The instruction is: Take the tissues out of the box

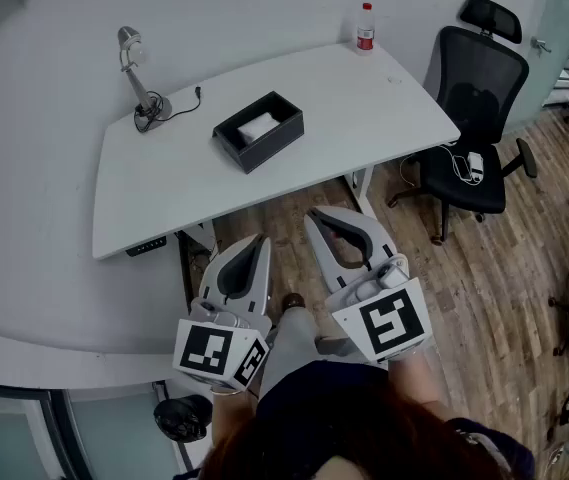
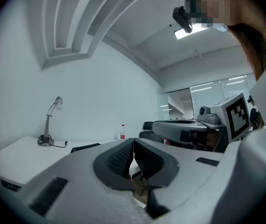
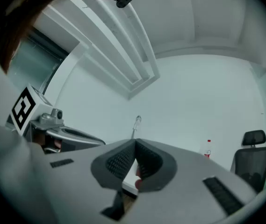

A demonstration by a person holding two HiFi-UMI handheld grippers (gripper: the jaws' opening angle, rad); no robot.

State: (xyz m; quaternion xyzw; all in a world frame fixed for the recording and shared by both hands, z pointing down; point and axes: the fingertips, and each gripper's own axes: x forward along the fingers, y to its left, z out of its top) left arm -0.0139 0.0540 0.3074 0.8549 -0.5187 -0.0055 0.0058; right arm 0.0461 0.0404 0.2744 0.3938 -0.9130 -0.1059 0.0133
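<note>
A black open-topped tissue box [image 1: 257,130] stands in the middle of the white table [image 1: 164,188], with white tissues [image 1: 257,125] showing inside it. Both grippers hang in front of the table's near edge, well short of the box and over the wooden floor. My left gripper [image 1: 261,239] is shut with nothing in it; in the left gripper view its jaws [image 2: 133,142] meet, and the box [image 2: 86,147] shows low beyond them. My right gripper [image 1: 315,216] is also shut and empty, its jaws [image 3: 135,142] pressed together.
A desk lamp [image 1: 139,78] with a cable stands at the table's back left. A red-capped bottle [image 1: 365,28] is at the back right corner. A black office chair [image 1: 474,118] sits to the right of the table. A curved white counter [image 1: 54,348] lies at the near left.
</note>
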